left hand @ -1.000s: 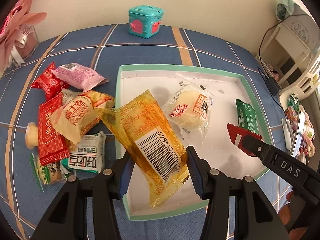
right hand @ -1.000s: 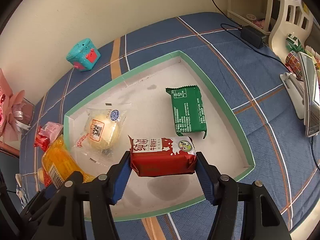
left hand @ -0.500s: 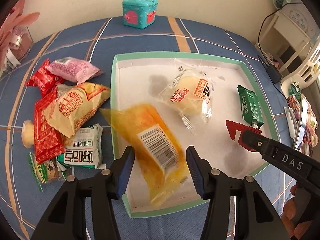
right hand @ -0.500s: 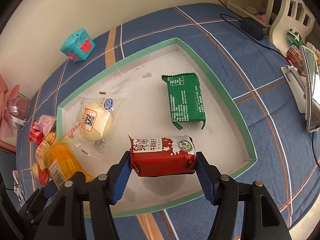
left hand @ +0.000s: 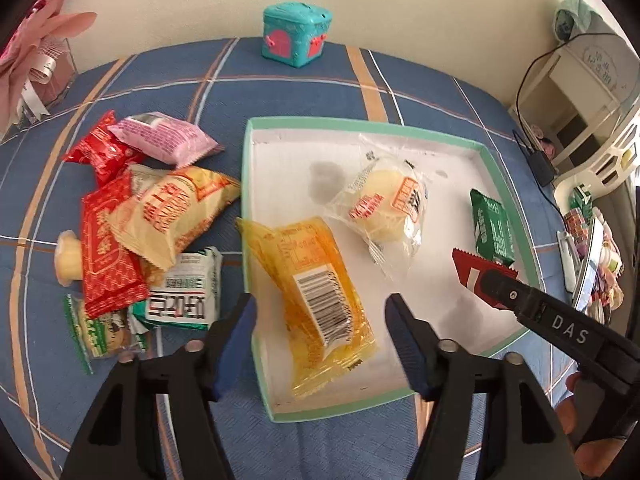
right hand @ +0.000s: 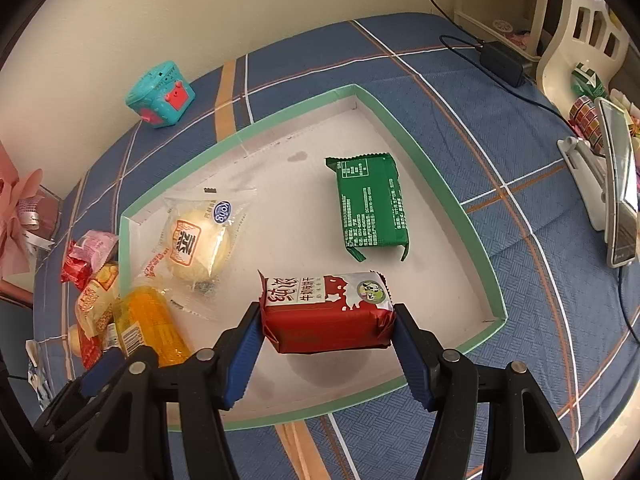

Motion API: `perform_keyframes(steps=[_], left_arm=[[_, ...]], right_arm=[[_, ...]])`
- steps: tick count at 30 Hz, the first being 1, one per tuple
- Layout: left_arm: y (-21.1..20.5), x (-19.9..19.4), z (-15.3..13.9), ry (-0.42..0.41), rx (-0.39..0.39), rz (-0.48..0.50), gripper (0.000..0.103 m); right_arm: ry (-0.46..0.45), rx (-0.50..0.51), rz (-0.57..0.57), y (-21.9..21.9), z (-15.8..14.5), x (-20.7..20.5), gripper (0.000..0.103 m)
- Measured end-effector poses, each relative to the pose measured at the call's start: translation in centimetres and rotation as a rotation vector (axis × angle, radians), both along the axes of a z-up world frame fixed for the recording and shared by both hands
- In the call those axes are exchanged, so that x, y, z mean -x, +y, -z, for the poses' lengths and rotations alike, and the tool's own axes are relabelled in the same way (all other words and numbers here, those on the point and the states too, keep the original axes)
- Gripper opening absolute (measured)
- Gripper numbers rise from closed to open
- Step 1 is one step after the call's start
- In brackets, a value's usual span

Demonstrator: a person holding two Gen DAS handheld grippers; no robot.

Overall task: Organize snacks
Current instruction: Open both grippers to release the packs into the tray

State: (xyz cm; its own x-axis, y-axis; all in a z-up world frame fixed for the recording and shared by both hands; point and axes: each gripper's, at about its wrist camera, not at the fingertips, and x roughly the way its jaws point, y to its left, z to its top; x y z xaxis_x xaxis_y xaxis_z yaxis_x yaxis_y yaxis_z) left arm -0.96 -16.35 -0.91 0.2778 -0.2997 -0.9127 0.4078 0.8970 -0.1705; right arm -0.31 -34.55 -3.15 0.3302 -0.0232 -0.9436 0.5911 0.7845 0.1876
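Left claw [left hand: 320,320], jaws just spread off the yellow packet [left hand: 316,292] in the tray [left hand: 504,168], should lift clear, while right claw [right hand: 326,338] clamps the red packet [right hand: 324,312].

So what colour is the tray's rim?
Mint green, around a white inside; the tray's rim shows best in the right wrist view.

4 snack packs [left hand: 310,280] in tray [left hand: 360,124], approx 7 outside [left hand: 160,216]; 1 teal box [left hand: 296,34].
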Motion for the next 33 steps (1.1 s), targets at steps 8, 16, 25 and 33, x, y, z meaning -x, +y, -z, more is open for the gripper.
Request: perform_keyframes(steps=[8,16,25,33], left_arm=[[2.6,-1.0,-1.0,-0.036,-0.022,-0.100,0.070],[6.4,-2.3,-0.5,-0.030,-0.090,-0.263,0.070],[10.4,-3.2,0.0,-0.010,-0.124,-0.395,0.070],[12.5,-4.0,-0.1,0.006,-0.125,-0.452,0.070]], right_arm=[[0.001,0.001,-0.033,0.6,0.5,-0.4,0.075],[0.004,0.035,-0.081,1.8,0.4,-1.0,0.082],[-0.002,0.097,-0.170,4.5,0.0,-1.9,0.090],[-0.022,0.092,-0.226,5.8,-0.5,-2.4,0.090]])
